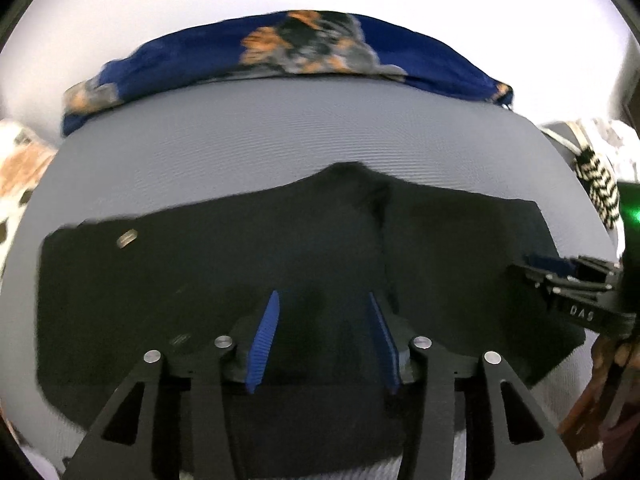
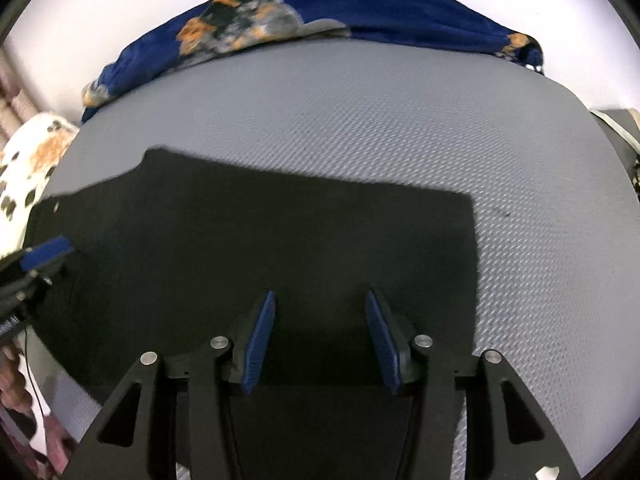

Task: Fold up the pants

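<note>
The black pants [image 1: 208, 280] lie folded flat on the grey mat [image 1: 280, 128]. Over them hang the left hand-held gripper [image 1: 324, 344] and the right hand-held gripper [image 2: 320, 344], both with jaws apart and nothing between the pads. Beyond the mat's far edge lies a blue patterned cloth [image 1: 192, 64]; a spotted fabric [image 2: 28, 168] sits at the left.

Pants [image 1: 248, 264] flat on the mat [image 1: 256, 140], patterned cloth [image 1: 280, 56] along its far edge.
</note>
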`<state>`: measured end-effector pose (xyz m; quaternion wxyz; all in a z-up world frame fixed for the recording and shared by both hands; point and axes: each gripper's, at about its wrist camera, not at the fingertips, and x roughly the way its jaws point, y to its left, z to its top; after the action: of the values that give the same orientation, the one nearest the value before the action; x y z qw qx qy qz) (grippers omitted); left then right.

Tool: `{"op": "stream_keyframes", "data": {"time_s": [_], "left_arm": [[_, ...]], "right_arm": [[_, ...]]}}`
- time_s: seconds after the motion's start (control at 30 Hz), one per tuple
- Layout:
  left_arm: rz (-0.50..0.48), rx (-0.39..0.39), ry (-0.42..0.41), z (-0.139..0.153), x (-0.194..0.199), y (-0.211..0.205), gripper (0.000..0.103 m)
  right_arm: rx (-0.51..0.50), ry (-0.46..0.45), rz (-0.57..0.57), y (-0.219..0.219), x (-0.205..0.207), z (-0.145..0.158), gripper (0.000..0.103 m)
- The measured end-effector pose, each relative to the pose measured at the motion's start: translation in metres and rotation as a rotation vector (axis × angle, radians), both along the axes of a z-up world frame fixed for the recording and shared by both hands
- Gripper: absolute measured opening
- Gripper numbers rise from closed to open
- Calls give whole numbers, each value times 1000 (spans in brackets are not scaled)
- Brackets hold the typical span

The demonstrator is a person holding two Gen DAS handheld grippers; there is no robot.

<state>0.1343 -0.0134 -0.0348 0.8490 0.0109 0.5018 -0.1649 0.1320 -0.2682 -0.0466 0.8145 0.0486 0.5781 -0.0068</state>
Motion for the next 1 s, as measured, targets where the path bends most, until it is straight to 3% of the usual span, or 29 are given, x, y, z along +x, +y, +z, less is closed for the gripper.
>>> {"op": "stream_keyframes", "data": {"time_s": [0.23, 0.53, 0.73, 0.93, 1.0], "left_arm": [[190, -77, 11, 9, -38, 96, 49], [462, -219, 62, 1, -70, 206, 50], [553, -392, 174, -32, -81, 240, 50], [586, -602, 239, -64, -83, 256, 50], [590, -636, 248, -68, -78, 258, 50]], "right_arm": [[11, 10, 110, 50, -22, 0, 53], [112, 36, 225, 114, -30, -1, 53], [163, 63, 297, 147, -23, -1, 56], [185, 84, 258, 145, -19, -2, 59], [197, 87, 248, 144, -18, -4, 59]]}}
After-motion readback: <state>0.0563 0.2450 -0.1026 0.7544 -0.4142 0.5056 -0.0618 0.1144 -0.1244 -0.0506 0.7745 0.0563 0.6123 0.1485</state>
